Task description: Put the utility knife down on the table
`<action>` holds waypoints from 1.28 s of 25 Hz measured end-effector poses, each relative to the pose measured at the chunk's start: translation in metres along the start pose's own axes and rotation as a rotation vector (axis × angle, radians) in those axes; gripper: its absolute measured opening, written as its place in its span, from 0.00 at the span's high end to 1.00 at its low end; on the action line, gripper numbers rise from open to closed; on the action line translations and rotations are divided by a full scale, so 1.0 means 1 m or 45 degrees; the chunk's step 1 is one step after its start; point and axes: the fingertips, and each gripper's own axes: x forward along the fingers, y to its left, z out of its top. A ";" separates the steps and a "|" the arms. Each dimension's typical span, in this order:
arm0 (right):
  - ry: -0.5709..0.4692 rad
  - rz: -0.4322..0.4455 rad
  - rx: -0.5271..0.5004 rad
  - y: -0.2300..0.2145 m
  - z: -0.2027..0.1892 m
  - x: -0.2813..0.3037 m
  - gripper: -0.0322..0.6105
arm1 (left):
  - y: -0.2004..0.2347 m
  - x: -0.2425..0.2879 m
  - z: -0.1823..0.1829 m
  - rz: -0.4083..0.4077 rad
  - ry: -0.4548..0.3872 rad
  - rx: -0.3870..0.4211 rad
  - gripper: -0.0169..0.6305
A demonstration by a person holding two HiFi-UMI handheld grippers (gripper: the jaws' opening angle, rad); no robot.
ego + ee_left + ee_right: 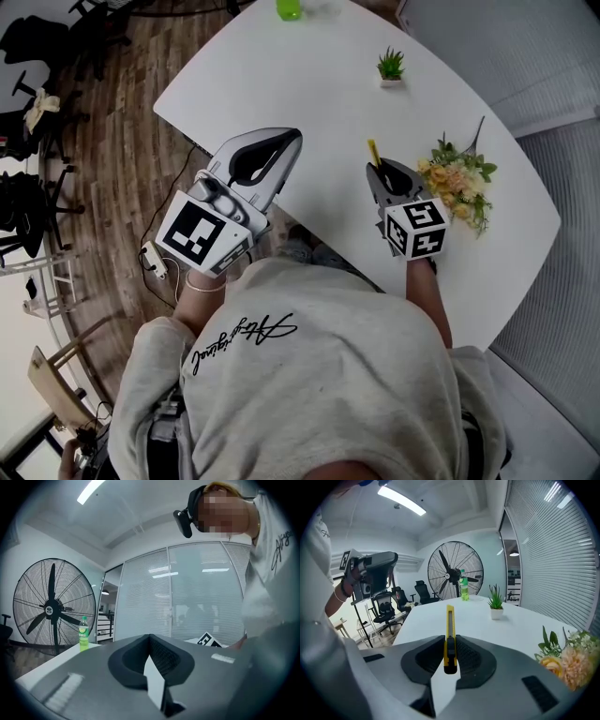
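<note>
Right claw (450,640) (380,171) is clamped on the utility knife (450,620) (373,151), its two dark pads pressed against the sides of the yellow handle. The black slider sits between the pads, and the front of the knife sticks out past the claw tips. The knife is held over the white bench (309,84) and points along it toward the far end; whether any part of it touches the surface cannot be told. Left claw (150,638) (289,141) has its jaws together with nothing between them. In the head view it sits at the near edge of the bench, partly over the wooden floor (122,141). A small white pot (496,613) (391,82) stands upright on the bench ahead of the knife and holds a spiky green plant (496,596) (391,63). A green bottle (463,588) (289,8) (83,637) stands upright at the far end, well apart from the pot; how full it is cannot be told. A bunch of flowers (569,660) (457,183) lies on the bench just beside the right claw, on its right side. A large standing fan (454,571) (52,605) is behind the far end of the bench.
</note>
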 end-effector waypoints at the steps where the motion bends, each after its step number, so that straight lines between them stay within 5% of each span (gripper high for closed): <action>1: 0.015 0.002 -0.003 0.000 -0.002 0.001 0.84 | -0.001 0.001 -0.001 -0.005 0.001 0.000 0.98; 32: 0.366 0.001 -0.058 -0.008 -0.061 0.029 0.84 | -0.001 0.004 -0.015 -0.035 0.044 -0.018 0.98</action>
